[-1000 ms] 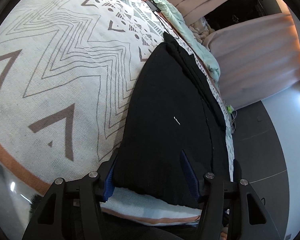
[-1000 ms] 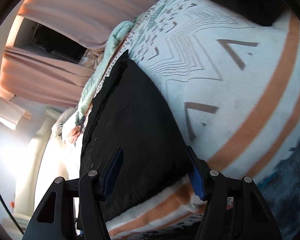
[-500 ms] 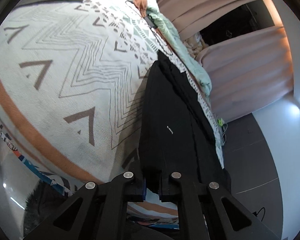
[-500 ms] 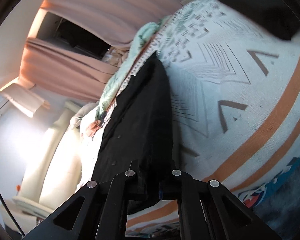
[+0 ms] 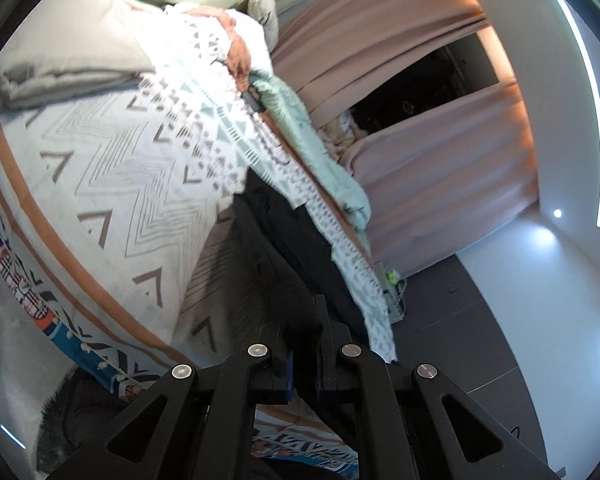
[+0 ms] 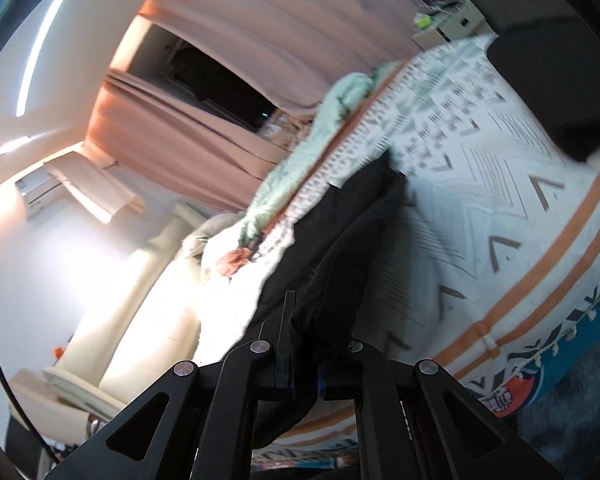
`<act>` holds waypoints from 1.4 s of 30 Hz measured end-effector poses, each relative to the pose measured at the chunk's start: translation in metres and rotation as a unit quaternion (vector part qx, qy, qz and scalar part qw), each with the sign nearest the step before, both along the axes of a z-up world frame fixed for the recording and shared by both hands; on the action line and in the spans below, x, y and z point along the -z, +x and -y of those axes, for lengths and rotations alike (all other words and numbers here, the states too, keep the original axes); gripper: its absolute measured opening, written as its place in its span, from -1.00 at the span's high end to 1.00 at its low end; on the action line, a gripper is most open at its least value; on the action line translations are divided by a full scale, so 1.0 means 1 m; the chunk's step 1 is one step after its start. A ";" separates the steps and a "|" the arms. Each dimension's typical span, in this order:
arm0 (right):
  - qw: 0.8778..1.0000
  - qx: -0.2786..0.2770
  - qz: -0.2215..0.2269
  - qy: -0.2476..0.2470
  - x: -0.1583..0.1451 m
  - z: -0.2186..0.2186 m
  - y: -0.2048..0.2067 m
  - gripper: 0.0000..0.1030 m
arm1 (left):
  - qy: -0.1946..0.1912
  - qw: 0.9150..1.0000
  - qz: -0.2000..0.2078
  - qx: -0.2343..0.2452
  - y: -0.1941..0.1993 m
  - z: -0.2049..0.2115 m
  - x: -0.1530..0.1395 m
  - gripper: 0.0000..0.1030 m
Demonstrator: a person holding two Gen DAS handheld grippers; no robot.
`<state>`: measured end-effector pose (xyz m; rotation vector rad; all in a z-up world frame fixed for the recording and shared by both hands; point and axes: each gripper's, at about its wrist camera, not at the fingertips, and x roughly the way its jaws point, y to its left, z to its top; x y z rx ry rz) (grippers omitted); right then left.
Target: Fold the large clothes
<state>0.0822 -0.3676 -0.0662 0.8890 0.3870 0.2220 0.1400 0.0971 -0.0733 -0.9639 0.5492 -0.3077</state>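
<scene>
A large black garment (image 5: 284, 264) lies lengthwise on a bed covered by a white patterned blanket (image 5: 132, 176). My left gripper (image 5: 303, 364) is shut on the garment's near edge and holds it lifted off the bed. In the right wrist view the same black garment (image 6: 340, 256) hangs bunched from my right gripper (image 6: 305, 368), which is shut on its other near corner. The far end of the garment still rests on the blanket (image 6: 480, 184).
A mint-green sheet (image 5: 320, 148) and an orange cloth (image 5: 236, 56) lie along the bed's far side. Pink curtains (image 5: 420, 128) hang beyond. A grey folded duvet (image 5: 72, 60) sits at the head. Dark floor (image 5: 480, 320) lies beside the bed. A dark object (image 6: 548, 92) rests on the bed's corner.
Both grippers closed from open onto the garment's near edge, then lifted it up and away from the bed, so the garment now hangs stretched and bunched.
</scene>
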 end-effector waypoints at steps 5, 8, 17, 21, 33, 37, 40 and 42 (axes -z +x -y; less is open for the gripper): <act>1.000 -0.003 0.030 0.002 -0.041 -0.009 -0.023 0.86 | -0.005 0.999 0.031 -0.009 -0.022 -0.008 -0.045 0.87; 0.999 0.003 0.051 -0.002 -0.065 -0.015 -0.038 0.86 | -0.008 0.999 0.041 -0.011 -0.034 -0.013 -0.072 0.87; 0.994 0.007 0.105 -0.001 -0.117 -0.025 -0.064 0.86 | -0.014 0.996 0.081 -0.023 -0.056 -0.020 -0.124 0.87; 0.994 0.007 0.107 0.000 -0.121 -0.024 -0.055 0.86 | -0.019 0.996 0.080 -0.029 -0.047 -0.020 -0.130 0.87; 0.996 0.018 0.087 0.015 -0.121 -0.016 0.010 0.86 | -0.013 0.997 0.065 -0.035 0.019 -0.012 -0.133 0.87; 0.997 0.023 0.076 0.014 -0.122 -0.013 0.043 0.86 | -0.016 0.998 0.054 -0.041 0.053 -0.011 -0.129 0.86; 0.997 0.028 0.066 0.015 -0.119 -0.011 0.068 0.86 | -0.014 0.998 0.040 -0.042 0.082 -0.010 -0.126 0.86; 0.998 0.033 0.056 0.018 -0.115 -0.010 0.087 0.85 | -0.011 0.999 0.030 -0.040 0.101 -0.008 -0.124 0.86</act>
